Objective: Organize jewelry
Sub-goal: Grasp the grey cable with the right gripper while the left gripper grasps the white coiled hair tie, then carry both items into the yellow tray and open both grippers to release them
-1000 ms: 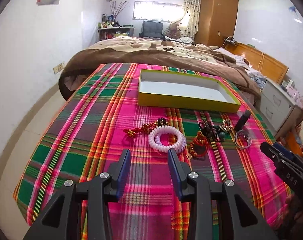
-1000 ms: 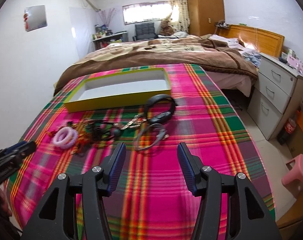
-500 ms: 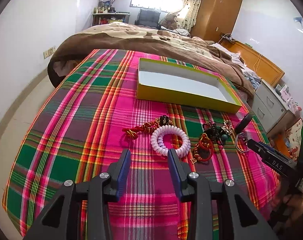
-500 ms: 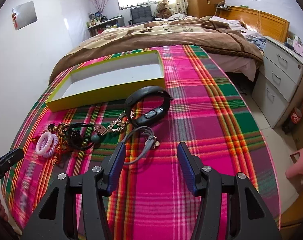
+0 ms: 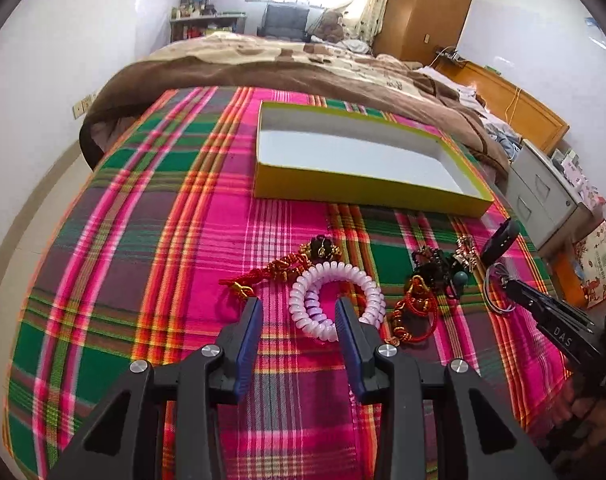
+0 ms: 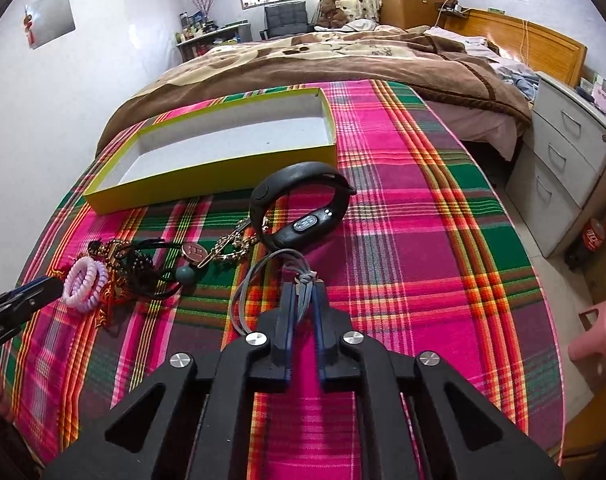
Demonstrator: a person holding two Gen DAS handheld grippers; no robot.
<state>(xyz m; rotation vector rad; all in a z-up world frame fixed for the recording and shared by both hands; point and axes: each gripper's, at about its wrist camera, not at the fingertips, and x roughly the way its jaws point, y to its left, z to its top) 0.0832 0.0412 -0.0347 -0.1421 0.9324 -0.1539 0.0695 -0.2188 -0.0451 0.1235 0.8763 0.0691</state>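
Jewelry lies in a row on the plaid cloth in front of an empty yellow box (image 5: 363,192) (image 6: 207,182). My left gripper (image 5: 299,306) is open, with the near edge of the pink coil bracelet (image 5: 335,271) (image 6: 83,284) between its fingertips. Beside the coil lie a red knotted charm (image 5: 279,270), a red-gold bracelet (image 5: 415,308) and black beads (image 5: 435,268). My right gripper (image 6: 303,290) has its jaws closing, pinching the knot of the grey cord bracelet (image 6: 243,292) between them. A black smart band (image 6: 303,224) and a gold chain (image 6: 227,246) lie just beyond.
A brown blanket (image 6: 343,60) covers the bed behind the box. A grey drawer cabinet (image 6: 563,152) and a pink stool (image 6: 599,340) stand past the right edge of the bed. The white wall (image 5: 43,100) runs along the left edge.
The right jaws went from wide open to closed on the grey cord. Both grippers moved forward and down; the left now straddles the near edge of the pink coil.
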